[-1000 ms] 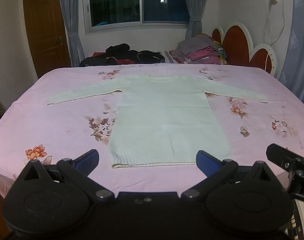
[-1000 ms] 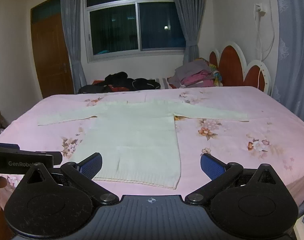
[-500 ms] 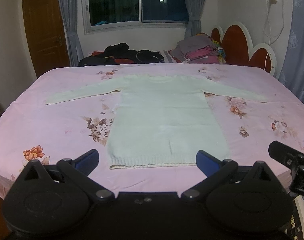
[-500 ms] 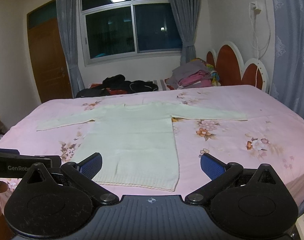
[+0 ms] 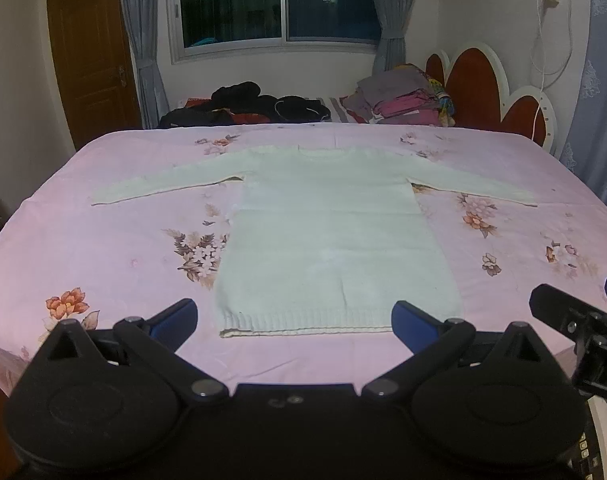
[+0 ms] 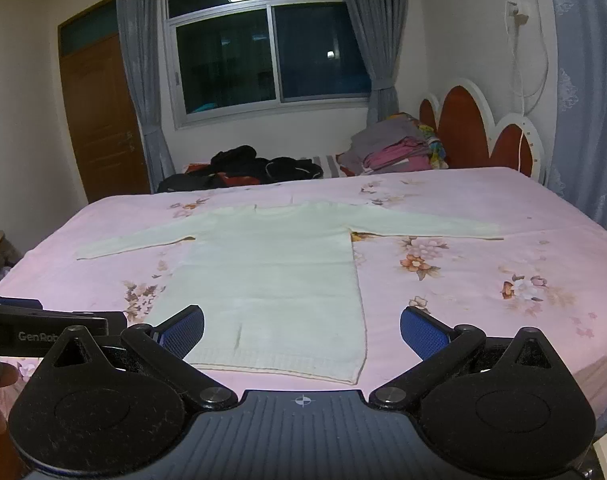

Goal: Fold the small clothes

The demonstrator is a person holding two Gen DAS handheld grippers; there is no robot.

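Pale green knit sweater point(image 5: 335, 240) lies flat on the pink floral bedsheet point(image 5: 103, 240), centre of frame in both wrist views, both sleeves spread out to the sides, ribbed hem toward the cameras. Left gripper point(image 5: 294, 316): jaws wide apart, blue pads either side of the hem, holding nothing, clear of the fabric. Right gripper point(image 6: 301, 326): jaws wide apart, empty, above the hem's right corner. In the left wrist view the right gripper's body shows at the lower right edge. Dark clothes point(image 5: 247, 106) and a folded stack point(image 5: 403, 98) sit at the upper centre, below the window point(image 5: 279, 0).
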